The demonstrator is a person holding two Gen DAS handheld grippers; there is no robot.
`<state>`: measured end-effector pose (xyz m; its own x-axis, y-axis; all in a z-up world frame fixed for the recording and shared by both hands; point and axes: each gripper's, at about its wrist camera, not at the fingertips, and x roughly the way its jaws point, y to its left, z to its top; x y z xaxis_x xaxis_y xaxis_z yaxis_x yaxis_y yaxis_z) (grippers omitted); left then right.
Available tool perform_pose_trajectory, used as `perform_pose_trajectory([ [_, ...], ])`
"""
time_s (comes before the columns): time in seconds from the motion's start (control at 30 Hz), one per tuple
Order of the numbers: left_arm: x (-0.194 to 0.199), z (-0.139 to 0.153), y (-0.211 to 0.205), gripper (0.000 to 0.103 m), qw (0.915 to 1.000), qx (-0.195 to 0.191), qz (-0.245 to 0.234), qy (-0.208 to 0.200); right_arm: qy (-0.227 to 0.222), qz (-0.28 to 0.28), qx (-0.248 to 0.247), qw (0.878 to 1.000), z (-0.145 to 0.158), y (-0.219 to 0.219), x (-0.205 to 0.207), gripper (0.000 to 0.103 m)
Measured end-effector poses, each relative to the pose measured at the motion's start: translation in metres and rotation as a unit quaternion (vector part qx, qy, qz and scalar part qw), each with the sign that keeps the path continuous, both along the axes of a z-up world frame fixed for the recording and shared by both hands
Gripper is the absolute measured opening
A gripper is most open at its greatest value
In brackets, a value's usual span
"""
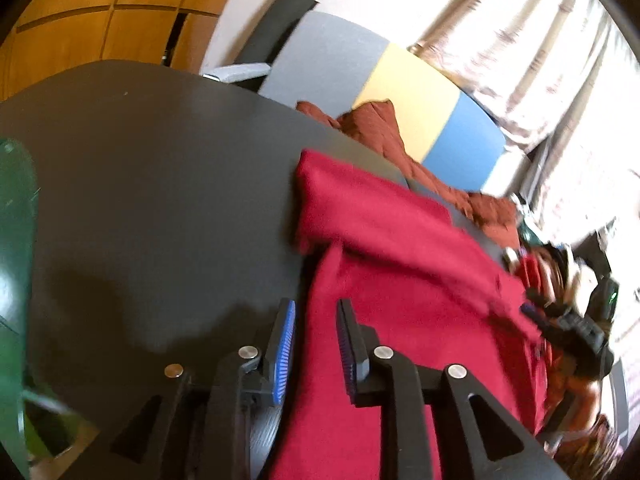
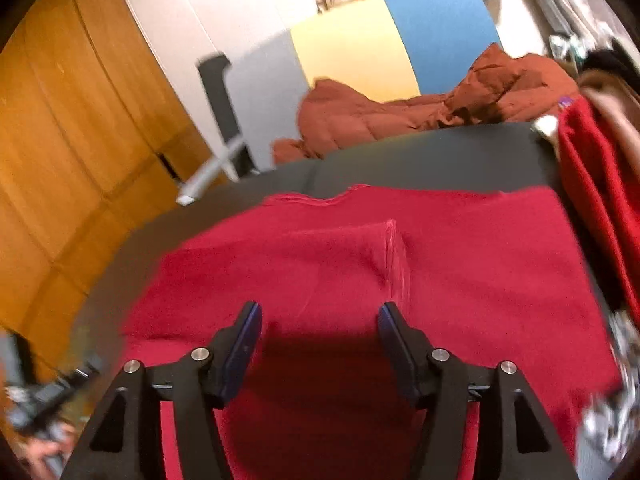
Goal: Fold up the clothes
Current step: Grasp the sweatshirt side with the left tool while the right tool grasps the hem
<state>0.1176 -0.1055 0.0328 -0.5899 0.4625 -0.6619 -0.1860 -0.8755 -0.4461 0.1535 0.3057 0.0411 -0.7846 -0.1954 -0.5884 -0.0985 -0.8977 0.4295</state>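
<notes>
A red garment [image 1: 400, 280] lies spread on the dark table [image 1: 160, 160], with one part folded over on top. My left gripper [image 1: 316, 306] hovers at the garment's left edge. Its blue pads [image 1: 286, 344] stand a narrow gap apart and press on nothing. In the right wrist view the same red garment [image 2: 400, 264] fills the middle, and my right gripper [image 2: 319, 310] hangs over it, open wide with nothing between the pads. The right gripper [image 1: 568, 320] also shows blurred at the right of the left wrist view, held by a hand.
A rust-brown garment [image 2: 360, 116] lies heaped on a chair with a grey, yellow and blue back [image 2: 348, 48] beyond the table's far edge. Another red cloth [image 2: 592, 168] hangs at the right. Wooden cupboard doors [image 2: 80, 120] stand at the left. A green object [image 1: 16, 240] sits by the table's left edge.
</notes>
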Motion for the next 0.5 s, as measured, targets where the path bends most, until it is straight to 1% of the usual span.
perform_pose_trajectory([
  [0.07,0.013,-0.005,-0.009,0.023,0.9993,0.003,-0.022,-0.031,0.006,-0.008,-0.02,1.0,0.005,0.006,0.035,0.065],
  [0.13,0.03,-0.012,-0.022,0.023,0.9982,0.023,-0.023,-0.049,0.005,-0.017,-0.036,0.999,0.007,0.016,0.065,0.069],
  [0.17,0.035,-0.015,-0.025,0.023,0.9976,0.031,-0.028,-0.055,0.002,-0.021,-0.043,0.999,0.007,0.021,0.08,0.069],
  [0.27,0.046,-0.022,-0.027,0.024,0.9951,0.047,-0.052,-0.07,-0.012,-0.031,-0.062,0.998,0.007,0.04,0.12,0.071],
  [0.33,0.049,-0.024,-0.027,0.024,0.9939,0.052,-0.062,-0.075,-0.025,-0.037,-0.078,0.996,0.004,0.053,0.142,0.075],
  [0.5,0.049,-0.029,-0.022,0.026,0.9911,0.067,-0.081,-0.082,-0.067,-0.062,-0.152,0.984,-0.02,0.086,0.186,0.076],
])
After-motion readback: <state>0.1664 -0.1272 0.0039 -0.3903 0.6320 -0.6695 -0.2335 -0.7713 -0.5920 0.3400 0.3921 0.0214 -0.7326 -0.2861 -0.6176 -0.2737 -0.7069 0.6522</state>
